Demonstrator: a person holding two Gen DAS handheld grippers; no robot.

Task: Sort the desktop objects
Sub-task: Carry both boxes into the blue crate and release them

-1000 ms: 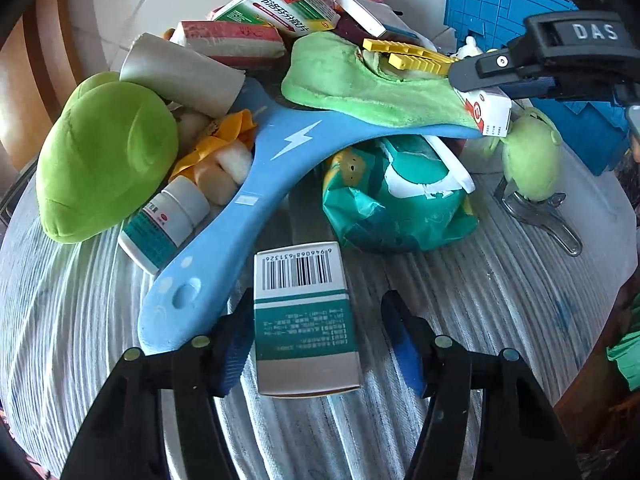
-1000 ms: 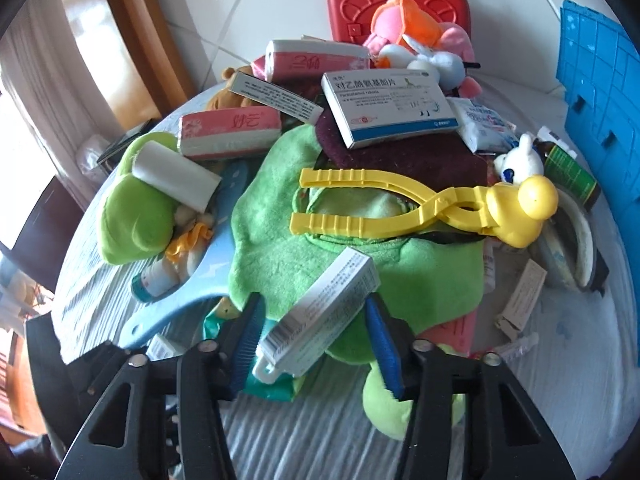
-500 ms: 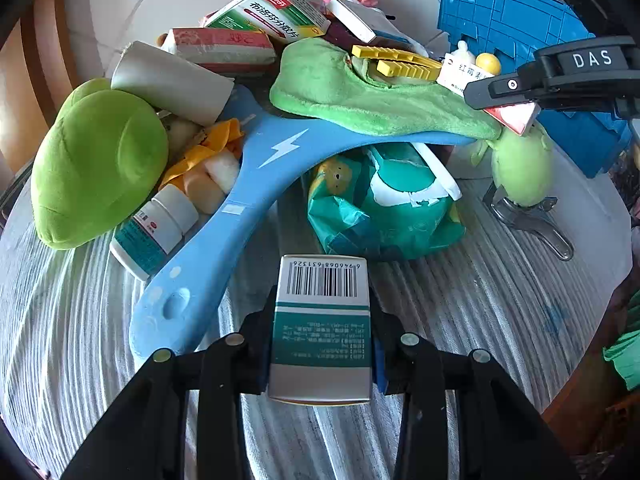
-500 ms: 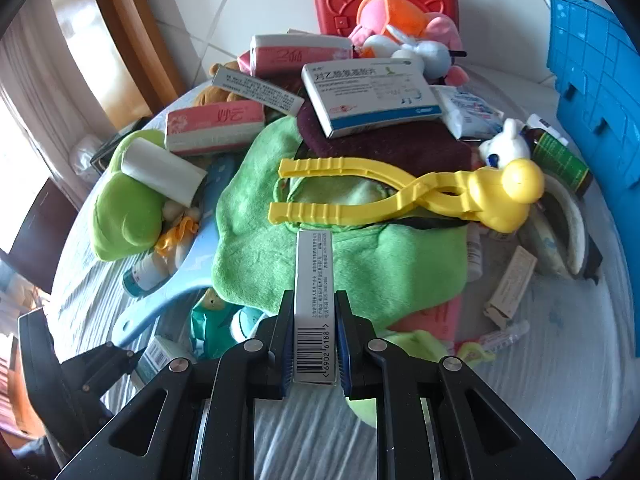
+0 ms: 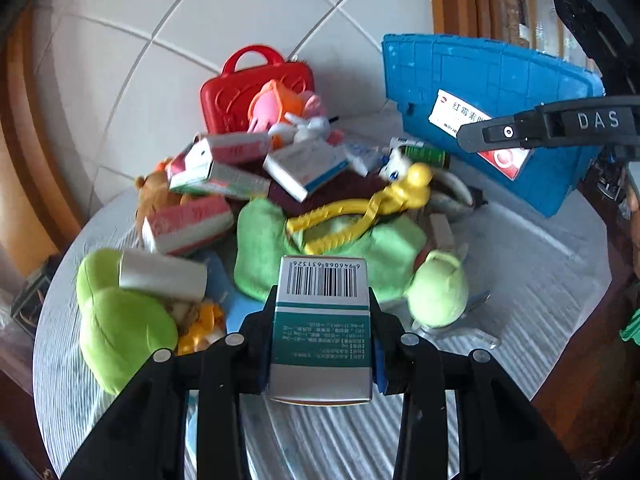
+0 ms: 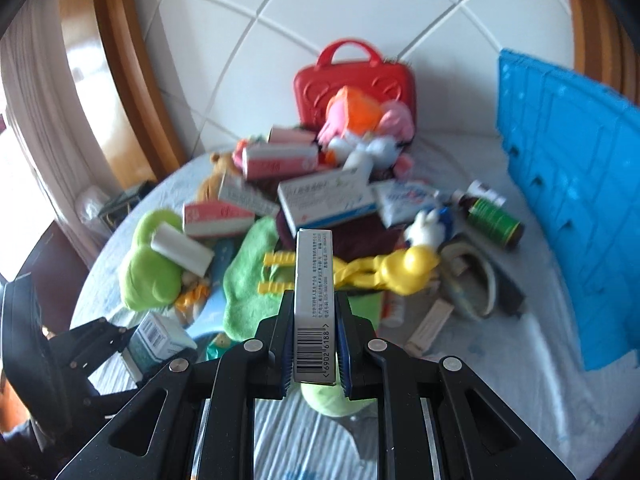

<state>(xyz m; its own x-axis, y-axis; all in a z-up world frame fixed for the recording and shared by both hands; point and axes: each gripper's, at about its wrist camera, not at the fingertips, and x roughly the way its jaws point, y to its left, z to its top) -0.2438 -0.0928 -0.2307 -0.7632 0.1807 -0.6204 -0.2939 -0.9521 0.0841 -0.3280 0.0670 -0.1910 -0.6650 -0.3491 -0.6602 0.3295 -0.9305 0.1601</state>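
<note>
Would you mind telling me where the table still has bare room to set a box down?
Bare cloth shows along the near edge of the table, and between the brown bottle and the blue crate. The middle, from the red case to the green cloth, is piled up.

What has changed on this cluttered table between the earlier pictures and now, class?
The left tongs closed on the white-and-teal cardboard box; the right tongs closed on the slim grey cardboard box. Both boxes have been lifted off the pile. The yellow plastic duck-headed clamp, red plastic case and blue plastic crate stayed put.
</note>
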